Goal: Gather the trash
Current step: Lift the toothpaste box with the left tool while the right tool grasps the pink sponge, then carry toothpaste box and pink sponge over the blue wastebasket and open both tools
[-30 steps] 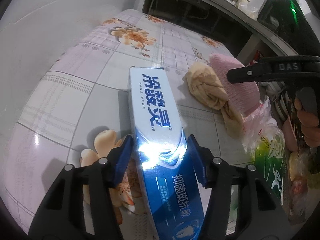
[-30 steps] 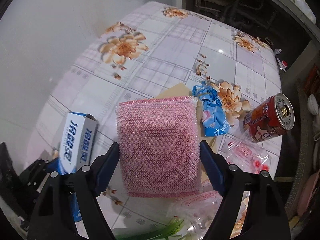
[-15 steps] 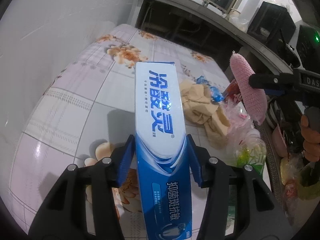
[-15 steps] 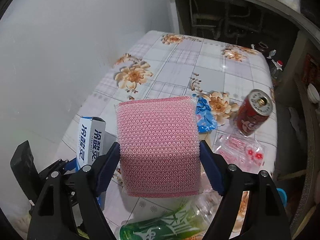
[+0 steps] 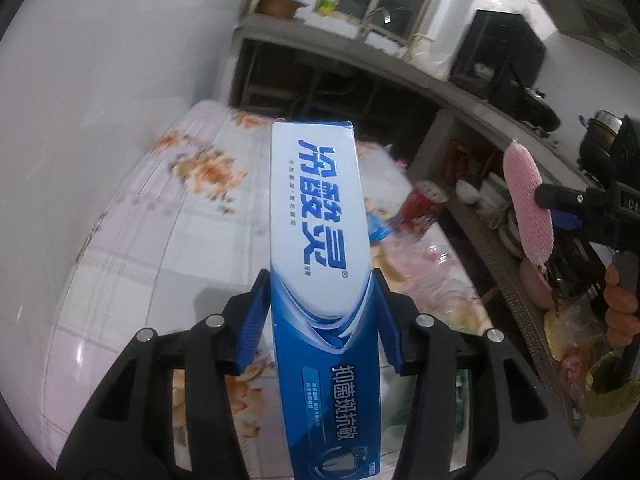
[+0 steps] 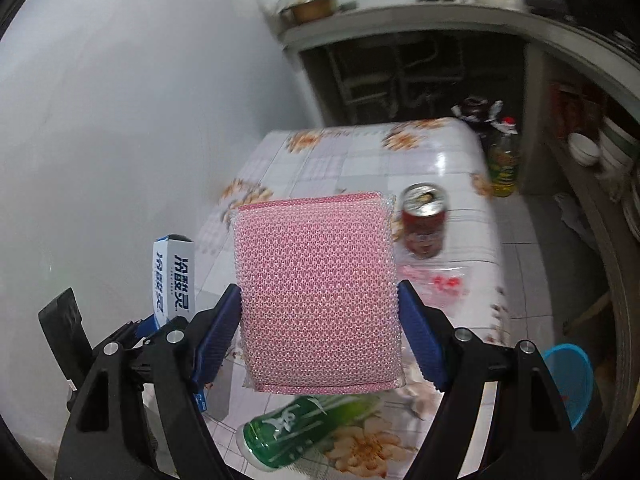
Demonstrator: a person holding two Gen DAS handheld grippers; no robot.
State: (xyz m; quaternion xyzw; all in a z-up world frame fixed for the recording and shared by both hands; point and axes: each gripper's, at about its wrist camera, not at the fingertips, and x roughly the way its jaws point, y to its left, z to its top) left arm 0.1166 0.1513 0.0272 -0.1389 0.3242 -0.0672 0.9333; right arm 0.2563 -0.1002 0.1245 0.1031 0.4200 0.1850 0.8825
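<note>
Left wrist view: the left tool (image 5: 320,320) pinches a blue-and-white toothpaste box (image 5: 320,264) between its blue pads, one pad against each long side. The box points forward and upward, clear of the desk (image 5: 132,264), which carries a glossy floral cloth. Far right in the same view, the right tool (image 5: 560,210) appears edge-on, with a pink mesh sponge (image 5: 528,204) clamped in it and a hand (image 5: 620,304) on its grip.

Right wrist view: the right tool (image 6: 320,332) grips the pink mesh sponge (image 6: 316,292) by its two side edges; the sponge faces the camera flat and is raised above the desk (image 6: 400,160). At lower left the left tool (image 6: 160,328) is partly visible, the toothpaste box (image 6: 172,280) standing up out of it.

Items on the desk: a red drink can (image 6: 424,226), upright with its top opened, beyond the sponge's right edge; a clear plastic wrapper with red print (image 6: 440,282) just in front of the can; a green plastic bottle (image 6: 308,428) lying on its side below the sponge. A blue wrapper (image 5: 380,226) lies beside the can (image 5: 424,208) in the left wrist view.

Surroundings: a blue bin (image 6: 570,380) stands on the floor at the desk's right; a bottle of yellow oil (image 6: 502,160) stands on the floor past the far corner.
</note>
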